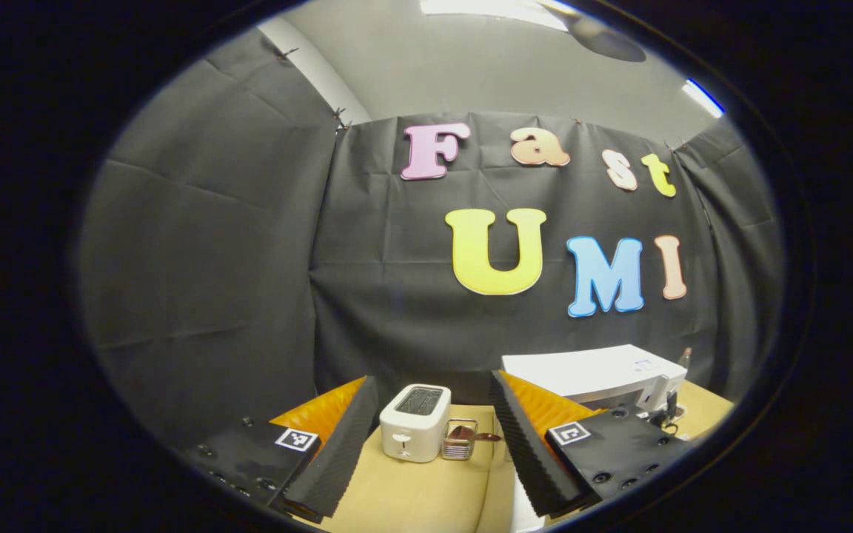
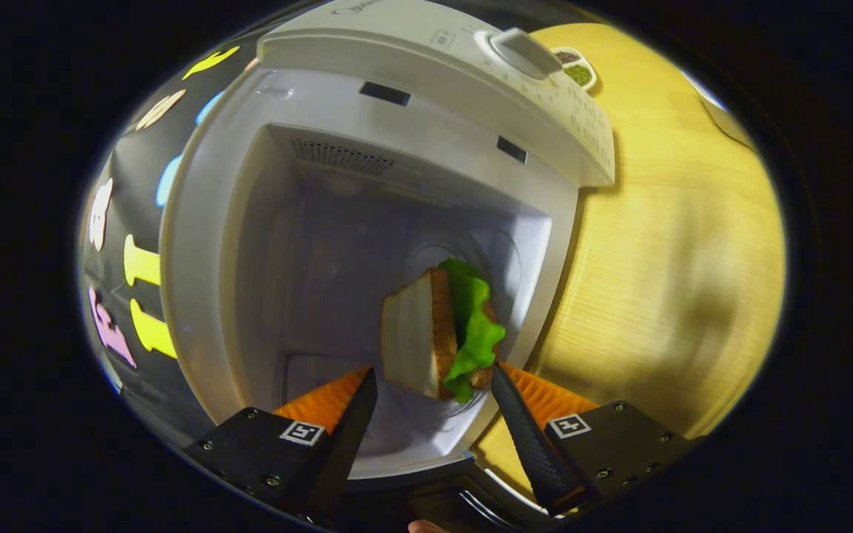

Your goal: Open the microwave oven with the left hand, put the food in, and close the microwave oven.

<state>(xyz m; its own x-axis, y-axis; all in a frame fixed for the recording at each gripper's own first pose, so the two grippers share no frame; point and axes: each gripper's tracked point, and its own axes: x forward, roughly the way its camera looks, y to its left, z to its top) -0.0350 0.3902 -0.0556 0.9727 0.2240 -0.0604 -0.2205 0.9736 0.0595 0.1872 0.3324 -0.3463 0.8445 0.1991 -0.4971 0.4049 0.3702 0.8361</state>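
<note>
Right claw [image 2: 432, 385] sits at the mouth of the microwave [image 2: 397, 222], and I see its two fingers spread wide, with the sandwich [image 2: 434, 333] just beyond their tips. The sandwich is inside the microwave's cavity, standing on edge with a pale bread face toward the left finger and green lettuce [image 2: 471, 318] toward the right one; I cannot tell whether either fingertip touches it, and both fingers do not appear to press on it. The microwave's door is open, since I look straight into its pale interior, with a vent grille on an inner wall and the round turntable outline behind the sandwich. Its control panel with a knob [image 2: 523, 48] runs along one side of the opening, and the yellow wooden table [image 2: 663, 244] stretches away beyond that panel. Left claw [image 1: 434, 414] is held away from the microwave [image 1: 597, 374], whose white top shows off to the side of its right finger. I see its fingers wide apart with nothing between them. Past the gap, on the table [image 1: 426, 496] and farther from the microwave, stands a white toaster [image 1: 415, 422], and just beside the toaster on the microwave's side is a small wire rack [image 1: 460, 440] holding some flat items I cannot make out.
</note>
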